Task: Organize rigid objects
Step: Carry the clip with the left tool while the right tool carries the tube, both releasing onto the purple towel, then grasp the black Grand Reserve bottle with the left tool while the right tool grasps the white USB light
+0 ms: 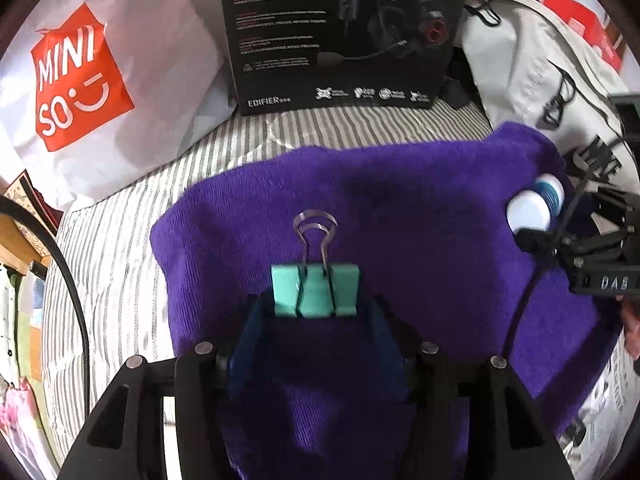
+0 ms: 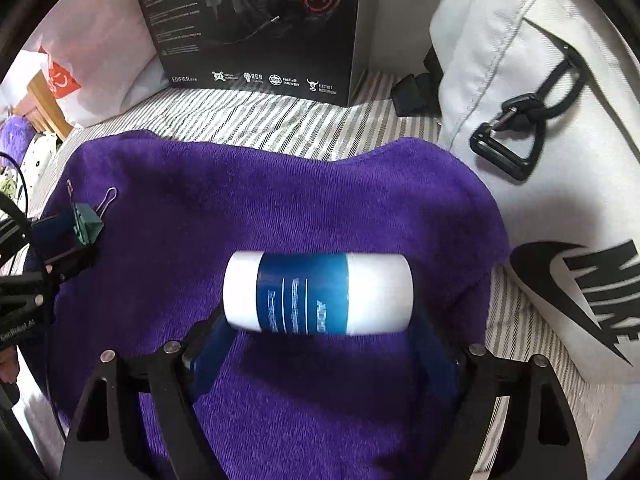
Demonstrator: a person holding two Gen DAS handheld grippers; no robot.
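Note:
A mint-green binder clip with steel wire handles lies on a purple towel, between the blue pads of my left gripper. A narrow gap shows on each side of the clip, so the jaws stand open around it. In the right wrist view, a white cylinder with a blue label lies crosswise on the towel between the tips of my right gripper. Its pads stand just clear of the cylinder's ends. The clip and left gripper sit at the towel's left edge.
A black headset box stands behind the towel on a striped sheet. A white shopping bag with an orange logo lies at the back left. A white sports bag with black straps and buckle borders the towel on the right.

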